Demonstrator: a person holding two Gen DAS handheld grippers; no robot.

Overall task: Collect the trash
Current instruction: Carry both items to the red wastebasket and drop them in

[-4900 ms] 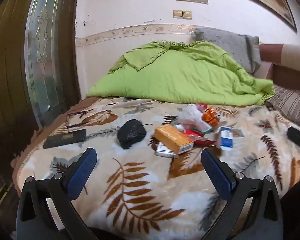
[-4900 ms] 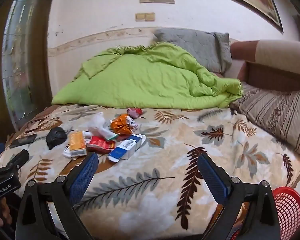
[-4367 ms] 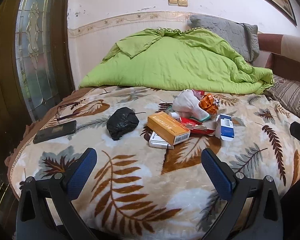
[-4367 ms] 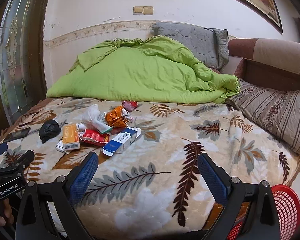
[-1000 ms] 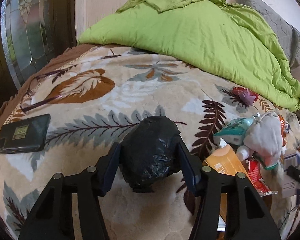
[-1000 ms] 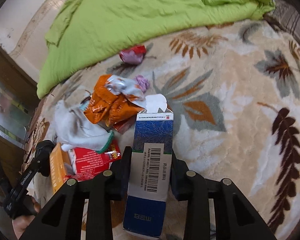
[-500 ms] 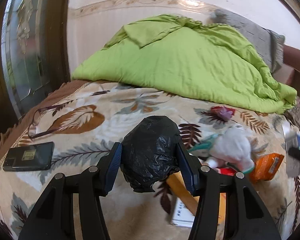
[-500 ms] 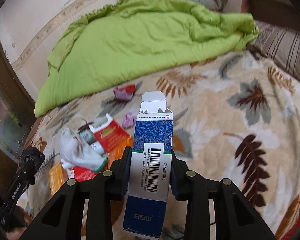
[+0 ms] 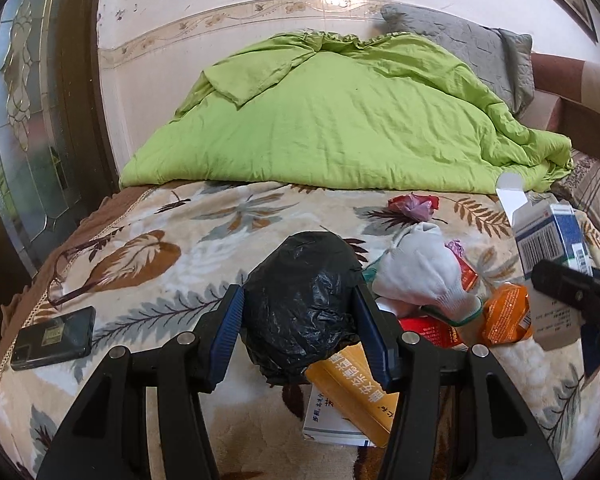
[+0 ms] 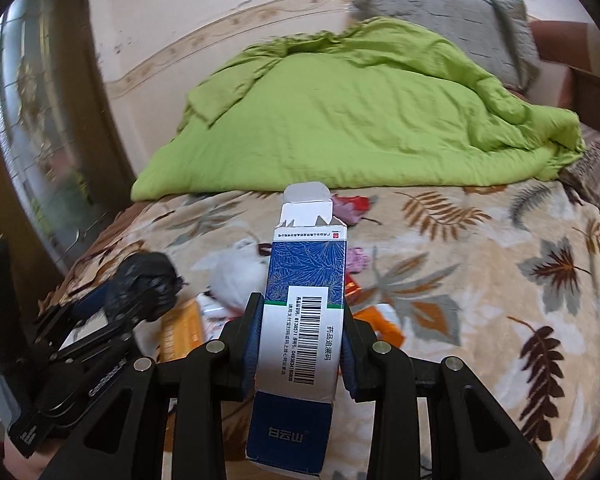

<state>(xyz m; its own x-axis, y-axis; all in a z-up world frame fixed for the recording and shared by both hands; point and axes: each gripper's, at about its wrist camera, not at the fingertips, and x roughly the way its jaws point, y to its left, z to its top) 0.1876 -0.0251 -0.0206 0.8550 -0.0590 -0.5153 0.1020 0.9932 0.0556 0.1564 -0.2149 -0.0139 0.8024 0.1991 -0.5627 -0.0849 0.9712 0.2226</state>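
Both grippers, wide open a few seconds back, had closed on trash. The left gripper [image 9: 300,312] had clamped the black bag [image 9: 302,304] and lifted it off the blanket. The right gripper [image 10: 300,336] had raised the blue box [image 10: 300,320], leaving the litter pile toward 9 o'clock.

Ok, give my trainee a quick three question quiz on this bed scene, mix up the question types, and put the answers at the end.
1. True or false: the left claw is shut on a black plastic bag.
2. Which item does the right claw hold? A) orange box B) blue and white carton C) white glove
3. Fill in: the dark phone lies near the bed's ____ edge in the left wrist view.

Key
1. True.
2. B, the blue and white carton, top flap open.
3. Left; the orange box and white glove lie on the blanket.
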